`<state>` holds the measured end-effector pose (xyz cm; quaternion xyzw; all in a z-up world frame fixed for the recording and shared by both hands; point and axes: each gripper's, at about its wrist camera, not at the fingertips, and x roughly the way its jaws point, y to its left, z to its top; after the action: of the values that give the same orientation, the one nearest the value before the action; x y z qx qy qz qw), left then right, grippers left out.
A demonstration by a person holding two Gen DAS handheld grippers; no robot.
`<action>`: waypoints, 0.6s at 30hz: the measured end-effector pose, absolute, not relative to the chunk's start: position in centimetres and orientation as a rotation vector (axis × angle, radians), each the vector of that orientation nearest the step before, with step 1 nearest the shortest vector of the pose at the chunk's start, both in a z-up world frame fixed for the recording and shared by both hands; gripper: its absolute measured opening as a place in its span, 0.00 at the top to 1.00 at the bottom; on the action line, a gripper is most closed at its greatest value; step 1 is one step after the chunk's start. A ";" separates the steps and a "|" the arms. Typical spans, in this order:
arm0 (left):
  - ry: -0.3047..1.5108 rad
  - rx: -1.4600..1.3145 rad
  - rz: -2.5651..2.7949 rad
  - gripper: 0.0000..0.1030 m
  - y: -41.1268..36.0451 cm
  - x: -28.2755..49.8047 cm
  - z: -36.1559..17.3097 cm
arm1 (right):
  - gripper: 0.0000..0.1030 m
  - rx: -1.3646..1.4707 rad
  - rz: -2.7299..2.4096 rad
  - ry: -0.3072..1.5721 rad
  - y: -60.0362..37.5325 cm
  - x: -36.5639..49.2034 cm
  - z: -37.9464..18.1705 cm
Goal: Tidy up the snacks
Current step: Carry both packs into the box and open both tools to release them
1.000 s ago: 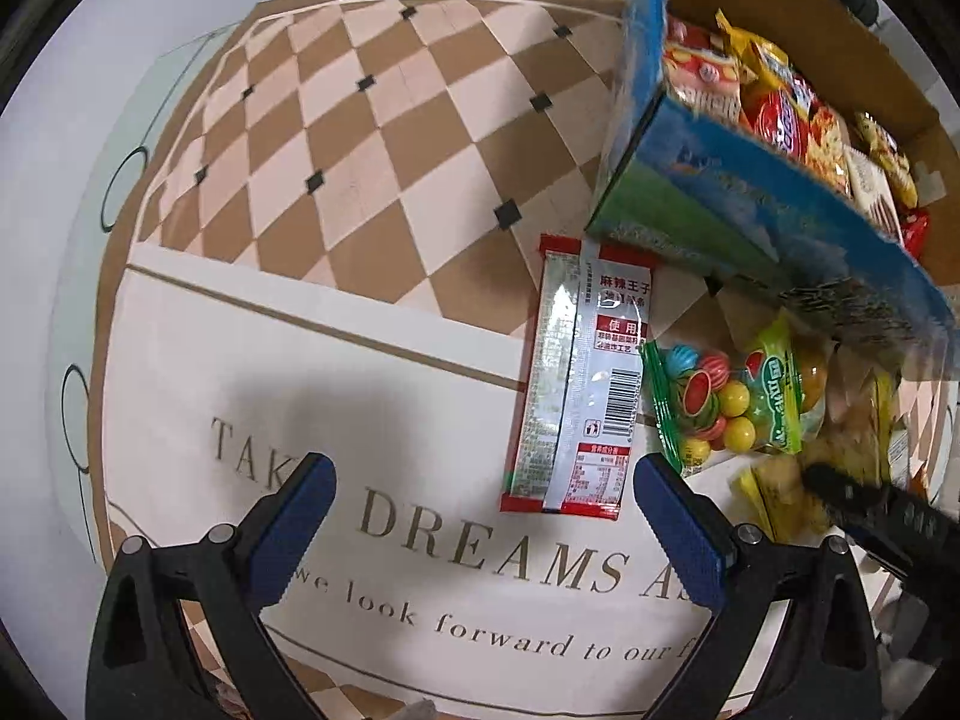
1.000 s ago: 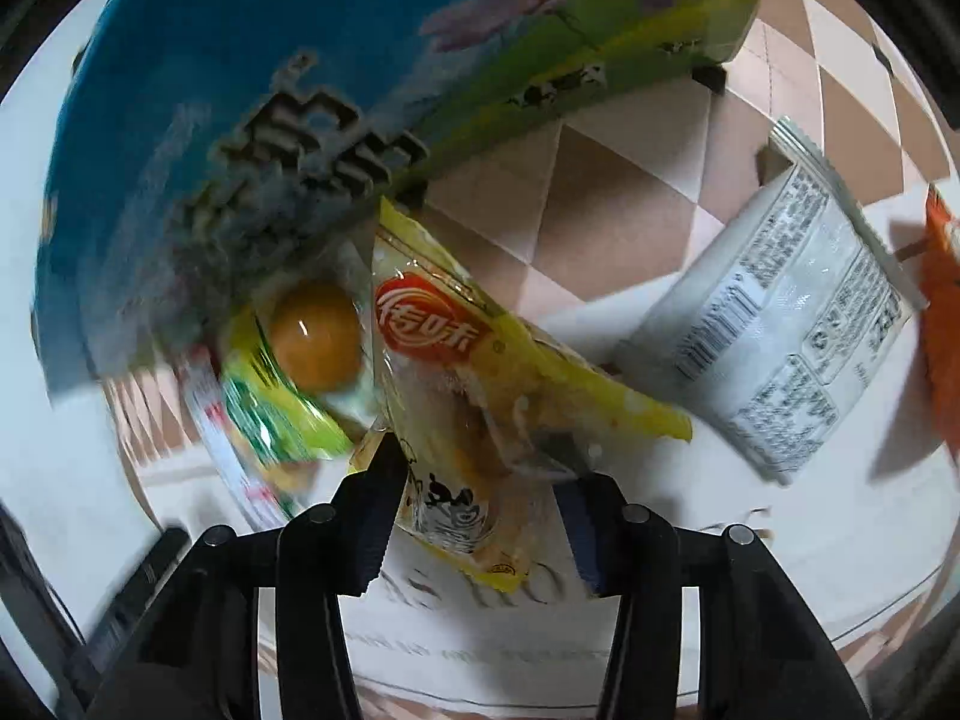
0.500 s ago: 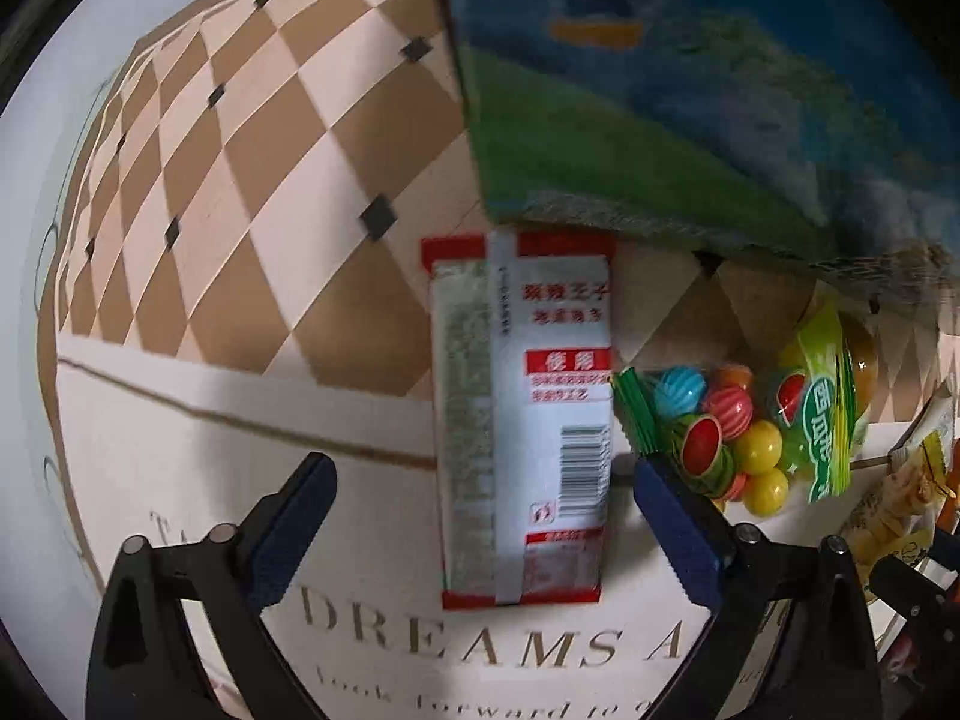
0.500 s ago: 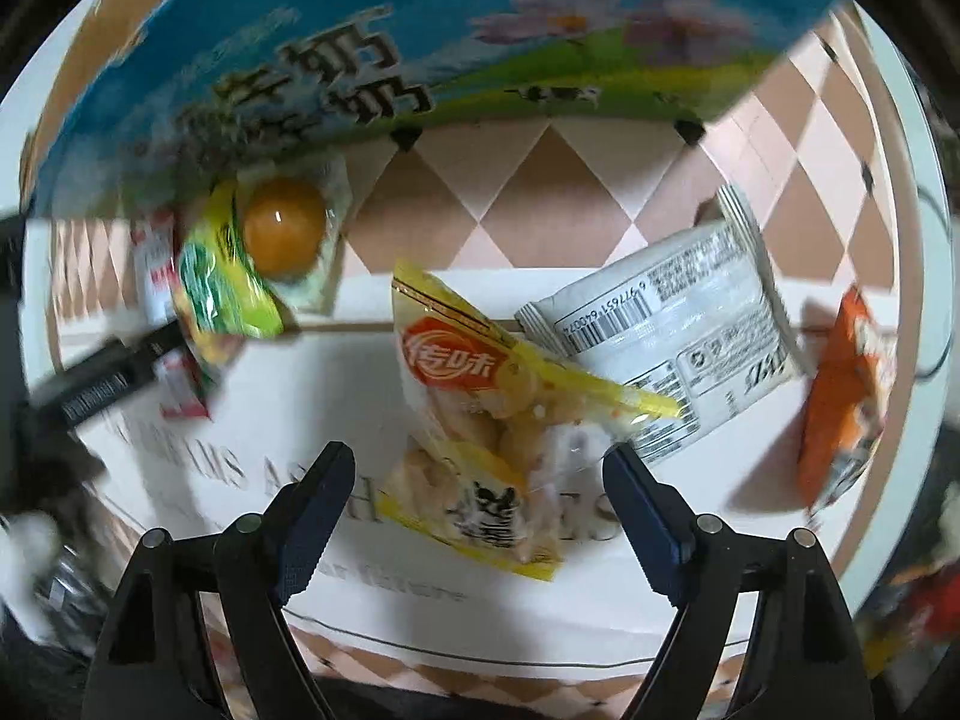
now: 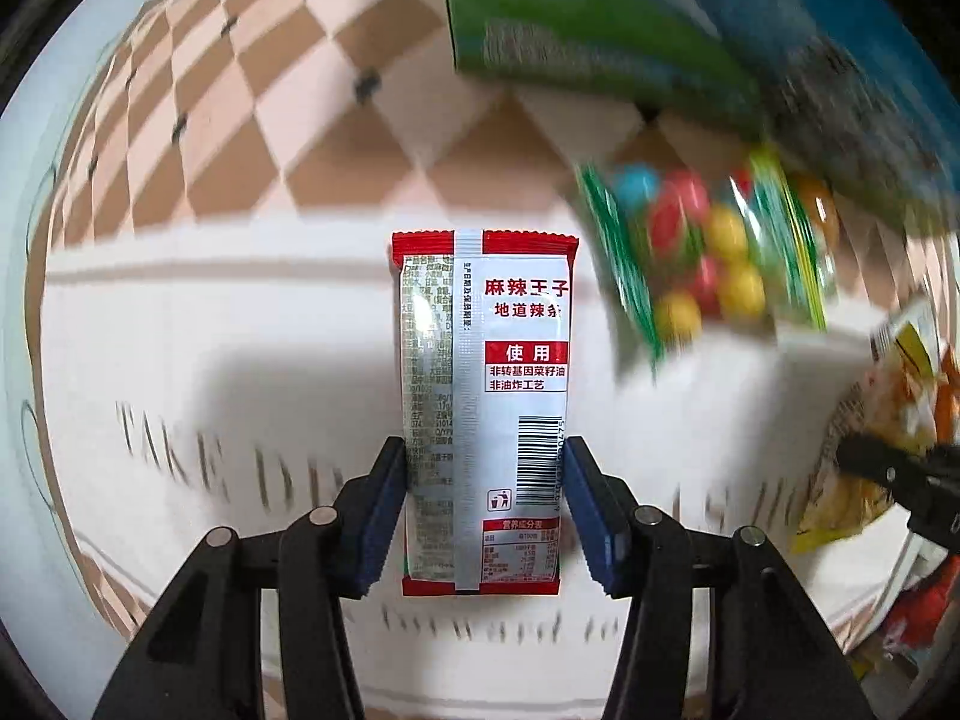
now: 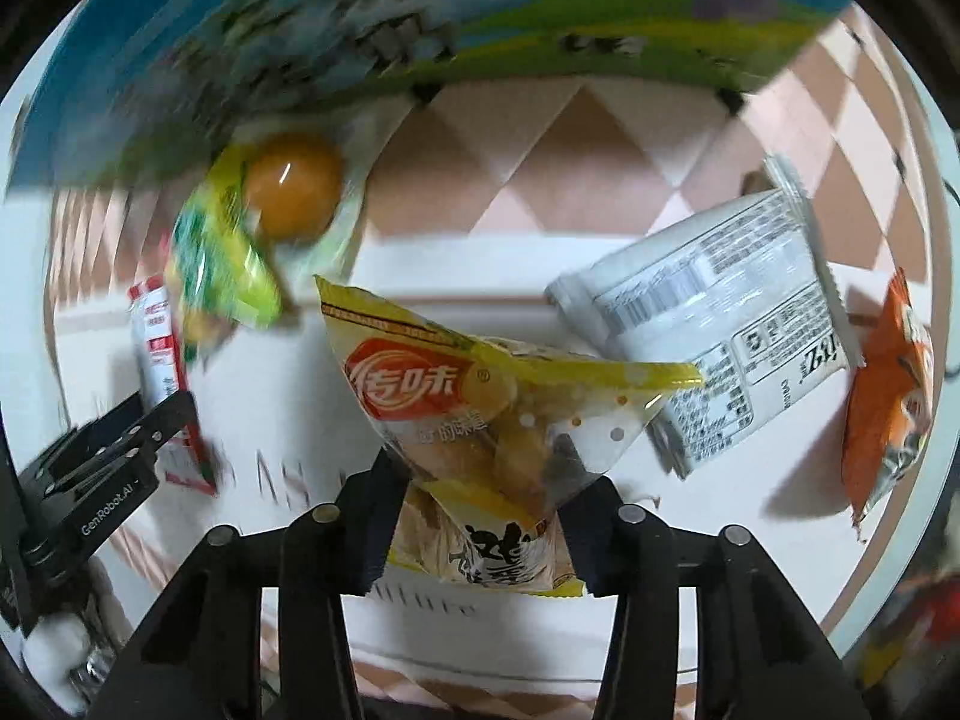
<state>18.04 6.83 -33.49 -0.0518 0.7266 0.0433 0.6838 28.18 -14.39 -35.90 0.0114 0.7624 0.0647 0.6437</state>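
My left gripper [image 5: 483,516] is shut on the lower part of a red and silver snack packet [image 5: 483,408], back side up with a barcode. My right gripper [image 6: 480,516] is shut on a yellow snack bag [image 6: 480,414] with a red logo. A clear bag of coloured candy balls [image 5: 702,258] lies to the right of the red packet; it also shows in the right wrist view [image 6: 252,228]. The blue and green cardboard box [image 5: 660,30] stands just behind the snacks.
A silver-white packet [image 6: 720,330] and an orange packet [image 6: 888,396] lie right of the yellow bag. All rest on a checkered cloth with a white lettered panel [image 5: 180,360]. The left gripper shows in the right wrist view [image 6: 108,462].
Both grippers were open half a second ago. The left one moved forward and shut on the red packet. The right one shut on the yellow bag.
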 end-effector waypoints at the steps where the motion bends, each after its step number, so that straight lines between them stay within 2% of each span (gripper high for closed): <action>1: 1.636 -0.121 0.090 0.52 6.6 17.3 -33.5 | 0.52 -0.004 0.174 1.753 -14.2 27.8 -36.0; 3: 1.652 -0.125 0.086 0.52 6.1 15.9 -33.7 | 0.52 -0.077 0.245 1.790 -13.5 26.7 -36.2; 5: 1.642 -0.111 0.097 0.47 5.7 15.5 -33.7 | 0.51 -0.112 0.252 1.799 -13.3 26.1 -36.4; 7: 1.652 -0.128 0.111 0.45 5.8 15.2 -33.9 | 0.44 -0.109 0.234 1.796 -13.4 25.6 -36.6; 11: 1.651 -0.156 0.129 0.47 6.8 15.7 -34.4 | 0.37 -0.044 0.177 1.798 -14.4 24.6 -37.8; 15: 1.646 -0.148 0.125 0.56 6.4 16.3 -34.2 | 0.38 -0.070 0.129 1.756 -13.9 23.7 -37.8; 16: 1.645 -0.147 0.123 0.57 5.8 16.6 -34.0 | 0.44 -0.087 0.119 1.746 -12.3 23.2 -38.4; 18: 1.647 -0.152 0.120 0.60 5.6 16.7 -33.2 | 0.48 -0.110 0.106 1.718 -11.0 22.9 -38.1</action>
<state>16.74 5.58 -33.25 -0.0677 0.7322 0.0533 0.6756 22.91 -11.00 -38.09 -0.0485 0.7563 0.0468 0.6507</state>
